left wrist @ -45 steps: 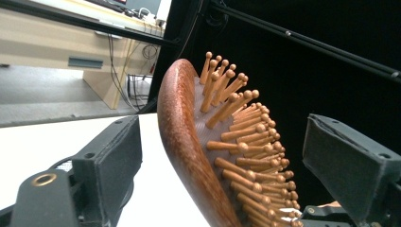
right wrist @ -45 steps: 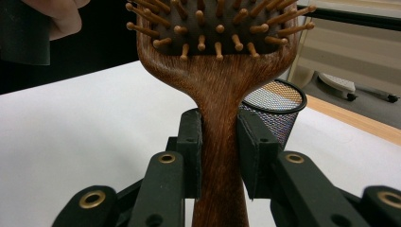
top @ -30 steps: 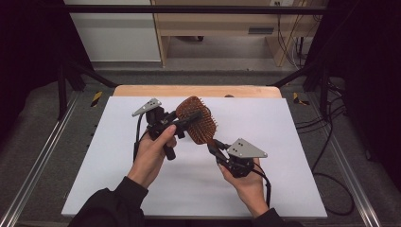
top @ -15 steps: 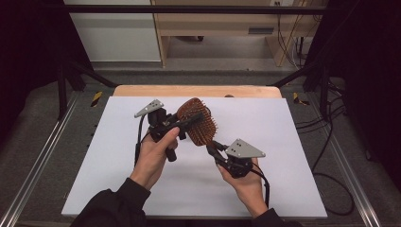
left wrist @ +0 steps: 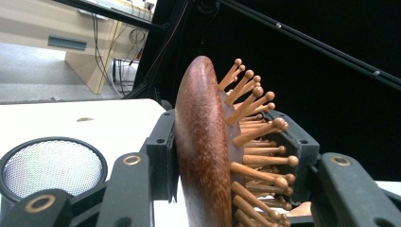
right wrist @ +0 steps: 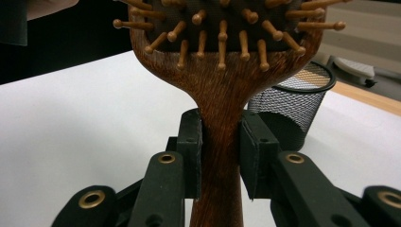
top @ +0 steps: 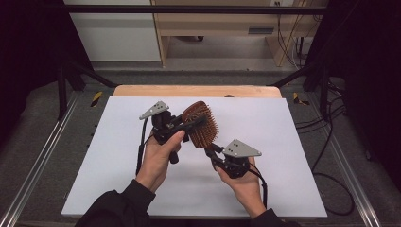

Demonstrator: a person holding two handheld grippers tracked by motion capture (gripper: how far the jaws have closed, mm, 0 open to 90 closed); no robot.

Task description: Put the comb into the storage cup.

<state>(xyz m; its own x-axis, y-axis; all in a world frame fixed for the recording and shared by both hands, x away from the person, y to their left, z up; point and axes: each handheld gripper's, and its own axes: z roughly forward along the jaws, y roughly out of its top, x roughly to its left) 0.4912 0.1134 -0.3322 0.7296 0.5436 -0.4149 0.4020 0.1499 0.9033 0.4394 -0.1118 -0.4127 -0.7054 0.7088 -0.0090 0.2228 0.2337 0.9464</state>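
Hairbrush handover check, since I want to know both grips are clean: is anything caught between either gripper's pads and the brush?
Nothing visible. The right gripper clamps the bare wooden handle of the hairbrush. The left gripper, whose jaws have just been closing, has one pad on the head's smooth back and the other against the bristle tips.

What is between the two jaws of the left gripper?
The head of the wooden hairbrush: in the left gripper view, the left gripper clamps its back and bristles.

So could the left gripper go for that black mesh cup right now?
Probably not yet. The left gripper is shut on the head of the wooden hairbrush, while the right gripper clamps its handle. It would have to let go first; the mesh cup itself stands unobstructed.
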